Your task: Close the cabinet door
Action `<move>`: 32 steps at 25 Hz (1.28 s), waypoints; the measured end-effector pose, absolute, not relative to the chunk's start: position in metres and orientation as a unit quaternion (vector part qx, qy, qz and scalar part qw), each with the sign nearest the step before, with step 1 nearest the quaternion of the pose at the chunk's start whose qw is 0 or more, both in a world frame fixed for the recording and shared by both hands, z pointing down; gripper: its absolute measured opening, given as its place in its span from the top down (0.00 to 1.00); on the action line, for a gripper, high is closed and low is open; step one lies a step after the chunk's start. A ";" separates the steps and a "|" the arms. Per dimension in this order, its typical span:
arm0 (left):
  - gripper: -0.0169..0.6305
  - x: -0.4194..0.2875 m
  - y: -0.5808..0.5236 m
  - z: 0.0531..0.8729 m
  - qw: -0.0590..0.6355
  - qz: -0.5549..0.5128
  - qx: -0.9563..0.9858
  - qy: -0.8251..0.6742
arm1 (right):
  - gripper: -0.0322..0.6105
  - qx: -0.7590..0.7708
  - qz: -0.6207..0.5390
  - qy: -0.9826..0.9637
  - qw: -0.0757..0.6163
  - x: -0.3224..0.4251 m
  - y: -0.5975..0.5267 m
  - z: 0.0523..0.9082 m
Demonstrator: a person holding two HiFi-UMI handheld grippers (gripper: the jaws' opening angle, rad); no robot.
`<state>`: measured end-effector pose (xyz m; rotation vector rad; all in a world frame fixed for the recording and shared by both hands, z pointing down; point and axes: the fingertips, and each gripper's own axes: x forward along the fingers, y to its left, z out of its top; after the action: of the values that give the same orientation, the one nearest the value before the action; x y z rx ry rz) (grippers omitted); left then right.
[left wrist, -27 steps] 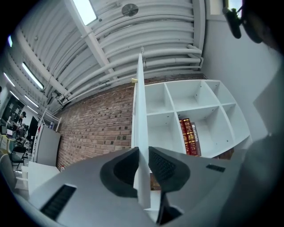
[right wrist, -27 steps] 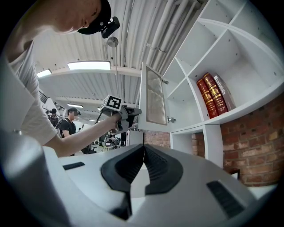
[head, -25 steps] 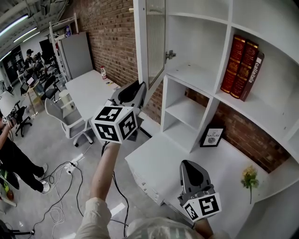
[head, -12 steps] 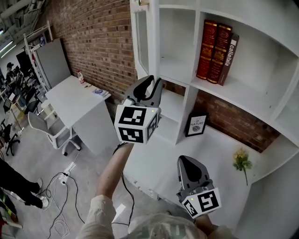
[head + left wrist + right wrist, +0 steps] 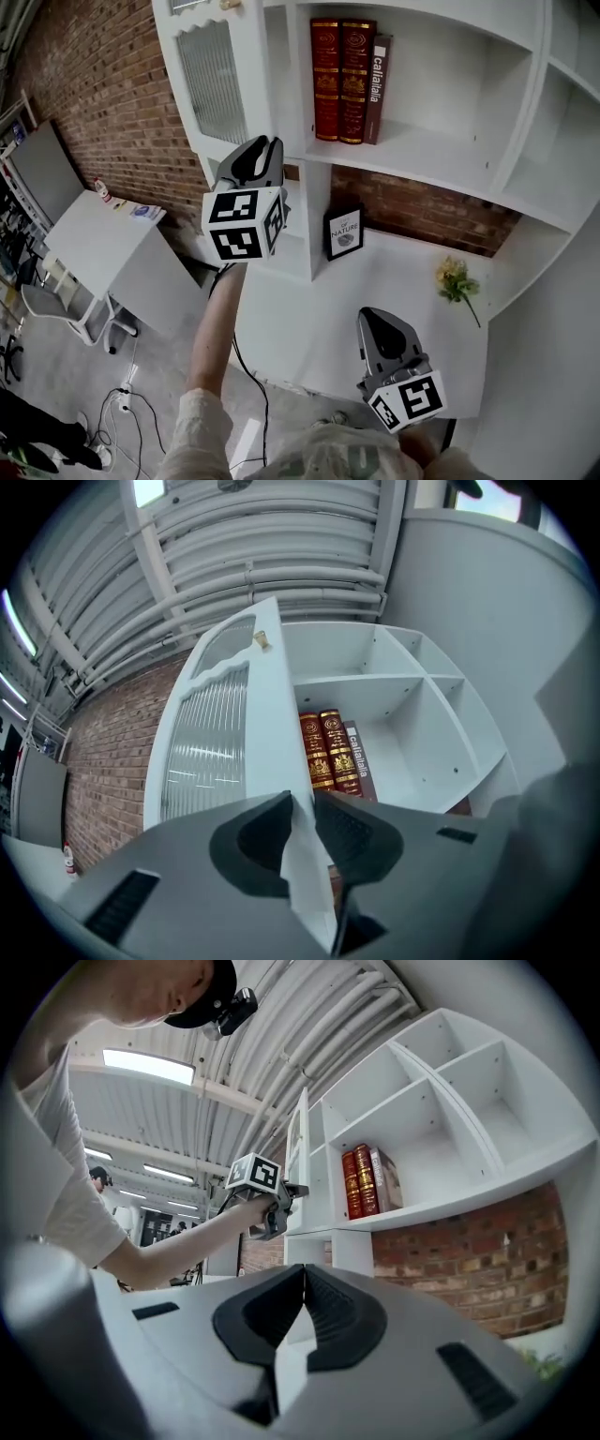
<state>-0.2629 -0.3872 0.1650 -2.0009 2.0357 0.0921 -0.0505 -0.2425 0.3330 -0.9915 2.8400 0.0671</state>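
Note:
The white cabinet door [image 5: 214, 89] with ribbed glass stands partly open at the shelf unit's left side, and its knob [image 5: 262, 640] is near the top. My left gripper [image 5: 262, 142] is raised at the door's lower free edge. In the left gripper view its jaws [image 5: 302, 803] are closing on that white edge, which fills the gap between the pads. The right gripper view shows the door [image 5: 302, 1138] edge-on with the left gripper [image 5: 292, 1190] at it. My right gripper [image 5: 373, 316] hangs low over the tabletop, shut and empty [image 5: 302, 1269].
Three books [image 5: 347, 80] stand on the shelf behind the door. A small framed picture [image 5: 344, 233] and a yellow flower [image 5: 455, 279] rest on the white tabletop [image 5: 375, 281]. A white desk [image 5: 94, 239] and an office chair [image 5: 56, 314] stand at the left by the brick wall.
The door has swung from wide open toward the shelf unit. My left gripper has travelled with its edge. The right gripper has stayed low at my front.

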 end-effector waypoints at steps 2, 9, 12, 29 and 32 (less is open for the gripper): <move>0.84 -0.260 -0.395 0.165 0.145 0.027 -0.696 0.703 | 0.93 -0.340 0.024 0.938 0.062 -0.045 -0.243 0.335; 0.84 -0.257 -0.417 0.165 0.153 0.042 -0.701 0.696 | 0.93 -0.368 0.025 0.928 0.050 -0.032 -0.246 0.341; 0.85 -0.255 -0.427 0.165 0.142 0.040 -0.710 0.689 | 0.93 -0.377 0.024 0.925 0.048 -0.028 -0.248 0.343; 0.87 -0.256 -0.466 0.165 0.112 0.054 -0.714 0.689 | 0.93 -0.411 0.027 0.910 0.047 -0.005 -0.259 0.344; 0.87 -0.256 -0.468 0.164 0.108 0.056 -0.715 0.689 | 0.93 -0.416 0.024 0.908 0.047 -0.001 -0.260 0.346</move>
<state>-0.2559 -0.4683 0.1642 -2.1033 2.0262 0.1637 -0.0006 -0.2602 0.3459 -1.2694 2.7707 0.0725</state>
